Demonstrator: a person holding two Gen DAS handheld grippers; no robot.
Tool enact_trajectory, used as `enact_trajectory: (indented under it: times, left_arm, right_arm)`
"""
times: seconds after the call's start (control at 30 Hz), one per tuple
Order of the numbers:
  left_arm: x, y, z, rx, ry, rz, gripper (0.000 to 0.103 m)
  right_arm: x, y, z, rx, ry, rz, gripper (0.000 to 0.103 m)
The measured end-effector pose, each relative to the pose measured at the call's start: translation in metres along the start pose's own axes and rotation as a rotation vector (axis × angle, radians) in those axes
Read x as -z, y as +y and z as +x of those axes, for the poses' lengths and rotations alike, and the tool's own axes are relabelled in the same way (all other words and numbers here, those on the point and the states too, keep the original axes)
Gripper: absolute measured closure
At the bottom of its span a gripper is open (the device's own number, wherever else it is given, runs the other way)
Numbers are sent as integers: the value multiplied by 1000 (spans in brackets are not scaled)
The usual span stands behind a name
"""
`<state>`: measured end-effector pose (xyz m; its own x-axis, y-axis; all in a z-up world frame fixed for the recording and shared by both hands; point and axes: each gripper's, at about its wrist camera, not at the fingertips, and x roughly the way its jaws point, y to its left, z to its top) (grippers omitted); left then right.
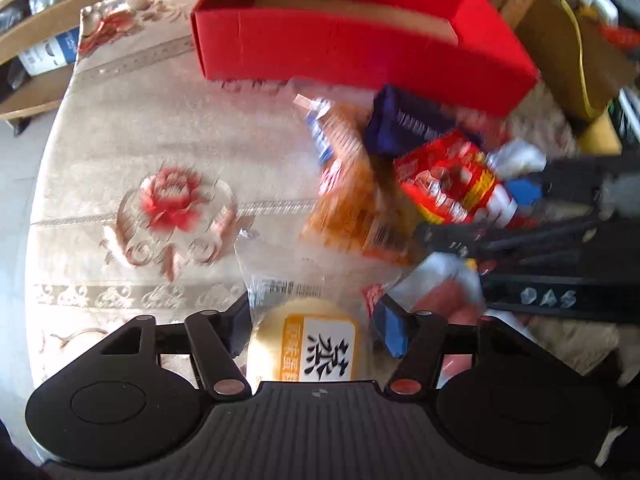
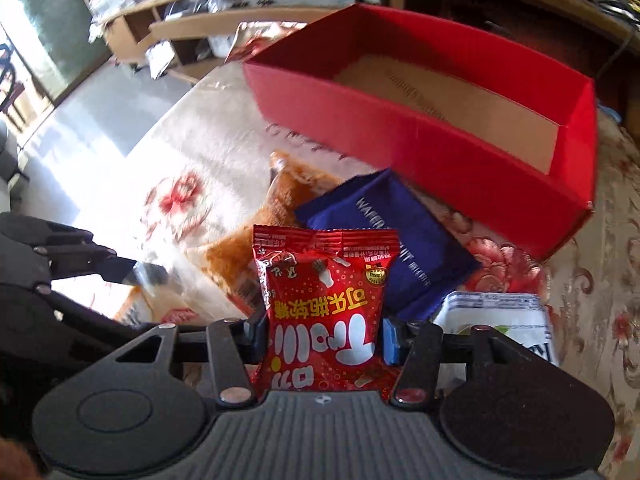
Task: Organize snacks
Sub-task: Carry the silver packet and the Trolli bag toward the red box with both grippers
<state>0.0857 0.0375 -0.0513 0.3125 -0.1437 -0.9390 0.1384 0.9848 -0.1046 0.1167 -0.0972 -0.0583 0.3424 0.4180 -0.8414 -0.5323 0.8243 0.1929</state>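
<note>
While the right gripper pinches a glossy red gummy-candy pouch between its jaws above the floral-clothed bench, the left gripper's jaws bracket a round pale bun in clear wrap, apparently gripping it. The open red cardboard box sits beyond a dark blue wafer packet.
</note>
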Motion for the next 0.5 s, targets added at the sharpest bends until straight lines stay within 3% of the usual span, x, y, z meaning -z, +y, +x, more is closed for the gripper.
enact_trajectory:
  times: [0.17,0.27,0.33,0.5]
  left_arm:
    - [3,-11,-37,-25,-163,68,20]
    - [14,-13,-63,15,-204,118,20]
    - [24,-23,-72,6,-174,229,17]
    - [57,-57,-54,-33,6,527,18]
  right_arm:
    - [-2,-7,-3,8,-14,26,58]
    - [-2,-5,-3,-1,-15,22,58]
    - [0,-6,-6,-5,-20,25,58]
    - [-2,-8,-9,-8,-37,39,58]
